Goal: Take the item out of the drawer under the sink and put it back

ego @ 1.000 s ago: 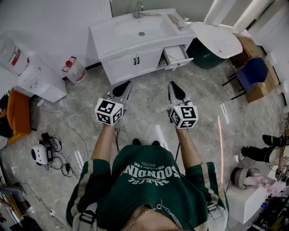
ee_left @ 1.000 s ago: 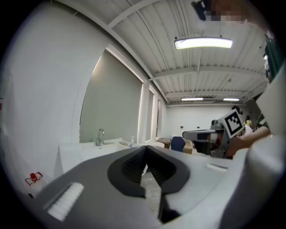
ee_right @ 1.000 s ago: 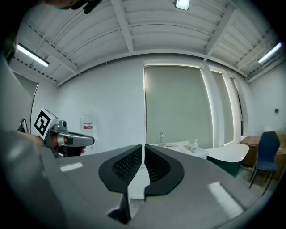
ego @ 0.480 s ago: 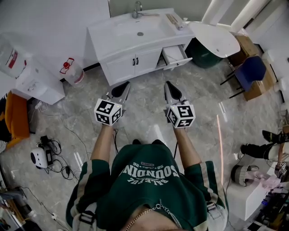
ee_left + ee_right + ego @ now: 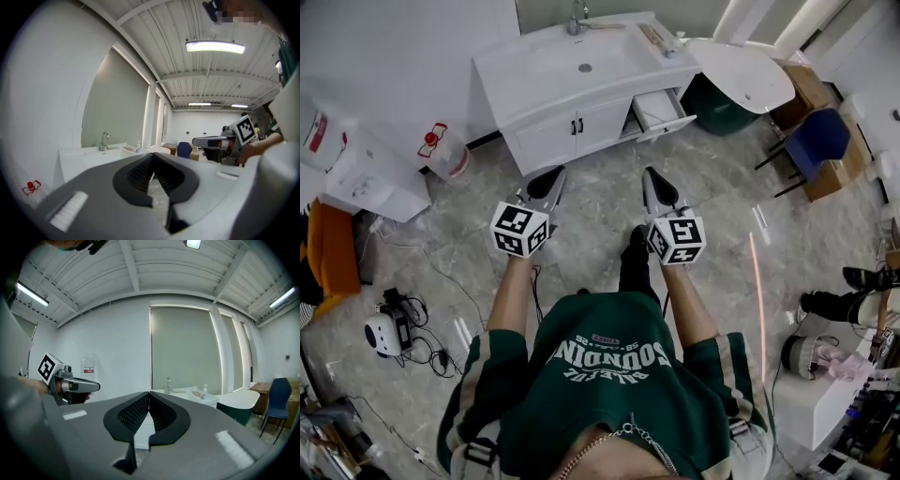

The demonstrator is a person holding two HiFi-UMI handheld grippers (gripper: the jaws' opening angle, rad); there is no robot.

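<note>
A white sink cabinet (image 5: 546, 77) stands ahead of me in the head view, and its right-hand drawer (image 5: 664, 112) is pulled open; I cannot make out what lies inside. My left gripper (image 5: 546, 180) and right gripper (image 5: 657, 184) are held side by side above the floor, well short of the cabinet, both shut and empty. In the left gripper view the left gripper (image 5: 152, 158) has its jaws closed, with the sink (image 5: 101, 152) beyond. The right gripper (image 5: 149, 397) shows its jaws pressed together, pointing towards the sink cabinet (image 5: 187, 394).
A water dispenser (image 5: 358, 164) and a red-tagged water bottle (image 5: 441, 150) stand left of the cabinet. To the right are a round white table (image 5: 742, 73), a green bin (image 5: 727, 111), a blue chair (image 5: 817, 141) and boxes. Cables and a small device (image 5: 386, 330) lie on the floor at left.
The person has stepped forward, one leg now showing between the grippers. The cabinet has shifted slightly left and up in the head view. Both grippers stay shut.
</note>
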